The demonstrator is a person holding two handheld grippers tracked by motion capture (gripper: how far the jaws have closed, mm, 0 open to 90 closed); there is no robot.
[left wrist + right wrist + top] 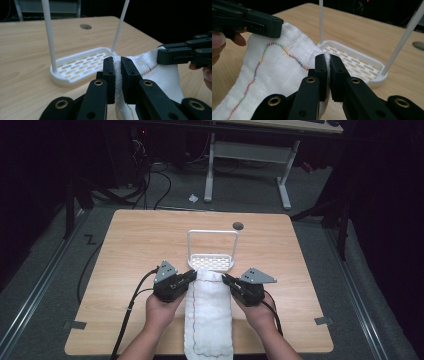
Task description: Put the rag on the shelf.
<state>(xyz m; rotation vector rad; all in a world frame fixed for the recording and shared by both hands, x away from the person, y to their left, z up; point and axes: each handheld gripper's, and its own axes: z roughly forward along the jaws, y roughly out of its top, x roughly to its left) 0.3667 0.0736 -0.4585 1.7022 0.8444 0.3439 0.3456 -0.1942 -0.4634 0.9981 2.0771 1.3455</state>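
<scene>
Left gripper (pixel 118 75): jaws closed on the far left corner of the white towel (pixel 209 315).
Right gripper (pixel 327 75): jaws clamped on the far right corner.
Towel: stretched toward the near table (pixel 130 245) edge; coloured stitching seen, possibly a hem.
White rack (pixel 212 260): just beyond the towel.

No legible text, label, brand, number or sign anywhere on the table (pixel 135 245), rack (pixel 212 261), cloth (pixel 209 320) or grippers.
</scene>
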